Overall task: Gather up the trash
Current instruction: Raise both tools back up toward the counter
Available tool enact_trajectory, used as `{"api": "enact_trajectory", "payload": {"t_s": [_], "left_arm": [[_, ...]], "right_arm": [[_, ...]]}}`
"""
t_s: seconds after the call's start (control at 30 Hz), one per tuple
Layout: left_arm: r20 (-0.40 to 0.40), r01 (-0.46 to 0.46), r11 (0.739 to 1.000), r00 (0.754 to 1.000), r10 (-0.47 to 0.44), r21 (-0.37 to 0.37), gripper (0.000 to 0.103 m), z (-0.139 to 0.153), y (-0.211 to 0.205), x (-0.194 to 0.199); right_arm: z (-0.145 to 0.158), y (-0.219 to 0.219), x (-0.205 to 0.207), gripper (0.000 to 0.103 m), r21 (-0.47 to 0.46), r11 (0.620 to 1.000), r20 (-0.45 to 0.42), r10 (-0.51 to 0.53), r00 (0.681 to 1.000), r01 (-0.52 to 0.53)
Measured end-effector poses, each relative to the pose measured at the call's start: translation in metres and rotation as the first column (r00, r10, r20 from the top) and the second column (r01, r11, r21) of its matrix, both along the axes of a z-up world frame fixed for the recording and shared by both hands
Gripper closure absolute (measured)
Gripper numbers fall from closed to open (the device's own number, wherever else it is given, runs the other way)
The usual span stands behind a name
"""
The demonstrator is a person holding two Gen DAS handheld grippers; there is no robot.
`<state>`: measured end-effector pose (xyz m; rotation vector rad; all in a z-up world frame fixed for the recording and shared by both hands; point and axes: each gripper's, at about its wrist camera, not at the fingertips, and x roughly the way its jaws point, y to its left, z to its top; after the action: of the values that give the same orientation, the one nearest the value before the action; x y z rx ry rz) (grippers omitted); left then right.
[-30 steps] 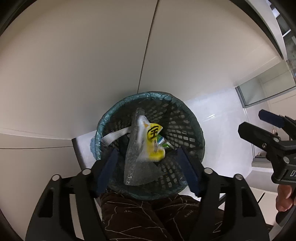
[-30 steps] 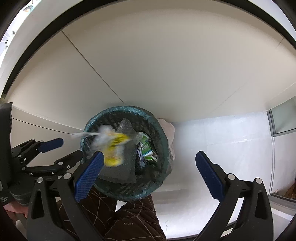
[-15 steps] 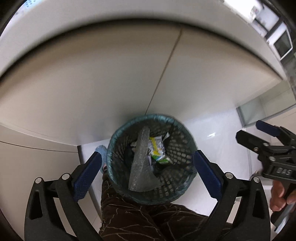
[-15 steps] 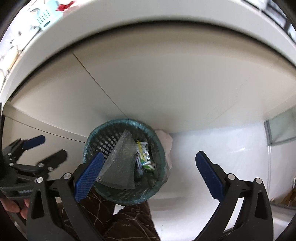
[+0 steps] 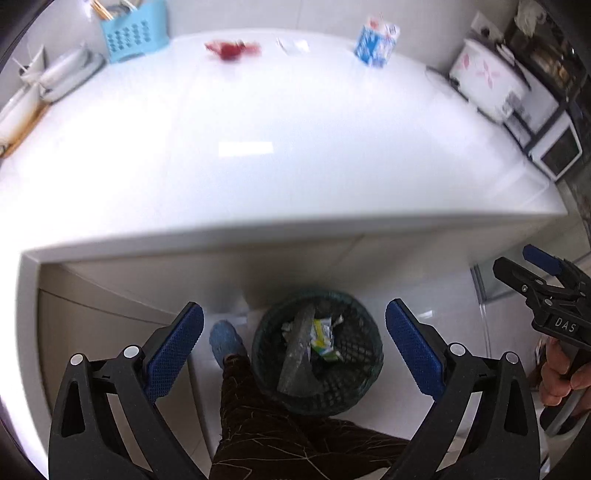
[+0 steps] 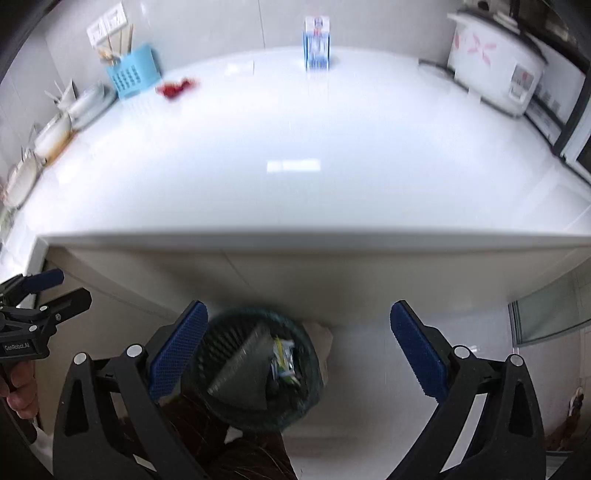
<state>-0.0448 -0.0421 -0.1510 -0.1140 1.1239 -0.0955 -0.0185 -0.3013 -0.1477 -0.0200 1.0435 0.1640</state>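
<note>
Bin: dark green mesh waste bin [image 5: 317, 350] stands on the floor, under the front edge of the white shiny counter [image 5: 258, 147], so trash can drop straight down into it.
In the bin: a grey see-through plastic sheet [image 5: 295, 358] leans up inside, and a yellow and green wrapper [image 5: 323, 338] lies beside it. Both are resting in the bin and nothing holds them.
Left gripper [image 5: 293, 350]: its blue pads are spread as wide as they go, with nothing gripped. The bin only shows through the gap far below.
Right gripper [image 6: 299, 354]: its pads are wide apart too, and it holds nothing.
Trash left: a red crumpled scrap [image 5: 231, 50] lies far back on the counter near the light blue holed basket [image 5: 133, 29]. A blue and white carton [image 5: 376, 40] stands far back on the right; it may be trash, but that is hard to tell.
Open room: the middle of the counter is bare, so there is lots of space to reach across.
Edges to mind: the counter's front lip sits between the grippers and the scrap. White dishes [image 5: 62, 74] crowd the left side and a white rice cooker [image 5: 487, 77] the right.
</note>
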Motion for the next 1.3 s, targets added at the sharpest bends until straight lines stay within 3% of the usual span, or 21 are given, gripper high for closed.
{"api": "enact_trajectory", "payload": {"t_s": [0.23,0.6,0.97,1.3], "left_arm": [[0.080,-0.023,0.999,0.997,0.021,0.025,0.006,0.048,0.007,0.021],[0.146,-0.030,0.999,0.989,0.025,0.031,0.006,0.098,0.019,0.074],[0.148,-0.022,1.000,0.989,0.019,0.020,0.006,0.111,0.036,0.142],[0.120,-0.020,0.999,0.993,0.017,0.028,0.006,0.094,0.061,0.214]], "right_arm": [[0.058,0.007,0.022,0.008,0.025,1.000,0.105,-0.008,0.994,0.005],[0.111,0.013,0.074,0.008,0.042,0.999,0.188,-0.010,0.982,0.002],[0.131,0.024,0.147,0.008,0.056,0.998,0.227,-0.037,0.973,0.025],[0.114,0.034,0.223,0.008,0.052,0.997,0.214,-0.069,0.974,0.060]]}}
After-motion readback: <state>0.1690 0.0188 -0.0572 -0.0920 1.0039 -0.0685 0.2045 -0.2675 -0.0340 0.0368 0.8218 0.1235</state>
